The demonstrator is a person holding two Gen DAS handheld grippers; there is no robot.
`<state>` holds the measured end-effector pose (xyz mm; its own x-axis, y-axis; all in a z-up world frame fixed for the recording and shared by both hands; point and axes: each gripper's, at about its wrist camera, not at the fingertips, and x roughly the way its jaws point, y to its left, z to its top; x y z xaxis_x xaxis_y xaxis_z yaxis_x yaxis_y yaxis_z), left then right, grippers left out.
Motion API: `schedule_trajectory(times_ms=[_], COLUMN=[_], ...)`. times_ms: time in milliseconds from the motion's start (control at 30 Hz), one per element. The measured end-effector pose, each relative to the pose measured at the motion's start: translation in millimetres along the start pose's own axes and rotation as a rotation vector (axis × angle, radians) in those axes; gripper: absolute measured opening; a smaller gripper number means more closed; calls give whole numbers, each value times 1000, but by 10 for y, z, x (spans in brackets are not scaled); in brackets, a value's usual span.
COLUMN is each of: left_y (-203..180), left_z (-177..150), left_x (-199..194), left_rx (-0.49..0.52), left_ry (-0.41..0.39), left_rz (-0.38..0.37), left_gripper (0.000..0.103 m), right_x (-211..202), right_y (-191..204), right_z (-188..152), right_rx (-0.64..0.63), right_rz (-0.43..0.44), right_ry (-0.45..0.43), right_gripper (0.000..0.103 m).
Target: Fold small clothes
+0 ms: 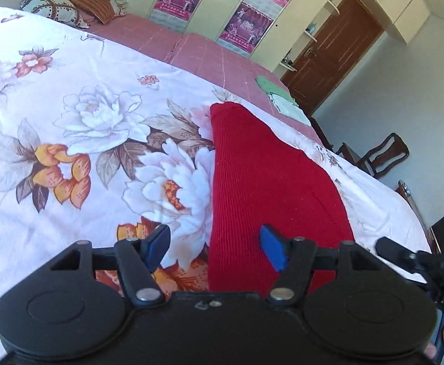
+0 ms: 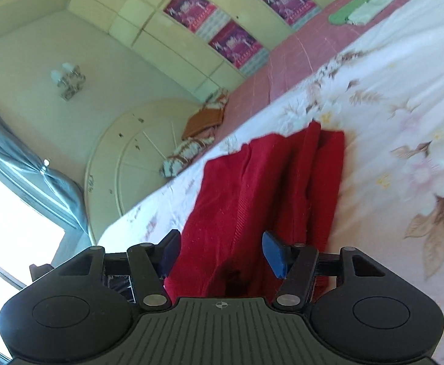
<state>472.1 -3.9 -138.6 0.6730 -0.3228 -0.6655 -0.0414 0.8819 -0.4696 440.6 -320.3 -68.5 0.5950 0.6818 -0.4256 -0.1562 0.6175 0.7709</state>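
Observation:
A red knit garment (image 1: 261,182) lies on a floral bedsheet (image 1: 85,121), folded into a long narrow shape. My left gripper (image 1: 215,248) is open above its near end, its left blue pad over the sheet and its right pad over the red cloth. In the right wrist view the red garment (image 2: 261,188) shows in lengthwise folds on the sheet (image 2: 404,121). My right gripper (image 2: 222,251) is open, with the cloth lying between its blue pads. Neither gripper holds anything. The garment's near end is hidden behind both grippers.
A pink bedcover (image 1: 209,51) lies beyond the floral sheet, with pillows (image 1: 69,9) at its head and folded green and white cloths (image 1: 279,97) near its foot. Cream wardrobes with posters (image 1: 246,27), a brown door (image 1: 334,45) and wooden chairs (image 1: 380,155) stand beyond the bed.

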Motion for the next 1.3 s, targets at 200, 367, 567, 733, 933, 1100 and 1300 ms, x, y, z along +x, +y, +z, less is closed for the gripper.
schedule_trajectory(times_ms=[200, 367, 567, 733, 933, 1100, 1300], left_y=[100, 135, 212, 62, -446, -631, -550], left_z=[0, 8, 348, 461, 336, 252, 260], left_x=[27, 56, 112, 328, 528, 572, 562], left_rx=[-25, -20, -28, 14, 224, 350, 325], left_ry=[9, 30, -13, 57, 100, 107, 120], left_rz=[-31, -64, -22, -85, -47, -12, -46], left_gripper=[68, 70, 57, 49, 57, 58, 58], right_x=[369, 561, 658, 545, 278, 309, 80], right_y=[1, 40, 295, 620, 631, 70, -94], right_z=[-19, -15, -26, -166, -208, -163, 17], right_rx=[-35, -48, -233, -468, -524, -269, -133], right_rz=[-75, -131, -244, -318, -351, -322, -243], right_ry=[60, 63, 74, 26, -26, 10, -104], right_gripper=[54, 54, 20, 18, 18, 18, 49])
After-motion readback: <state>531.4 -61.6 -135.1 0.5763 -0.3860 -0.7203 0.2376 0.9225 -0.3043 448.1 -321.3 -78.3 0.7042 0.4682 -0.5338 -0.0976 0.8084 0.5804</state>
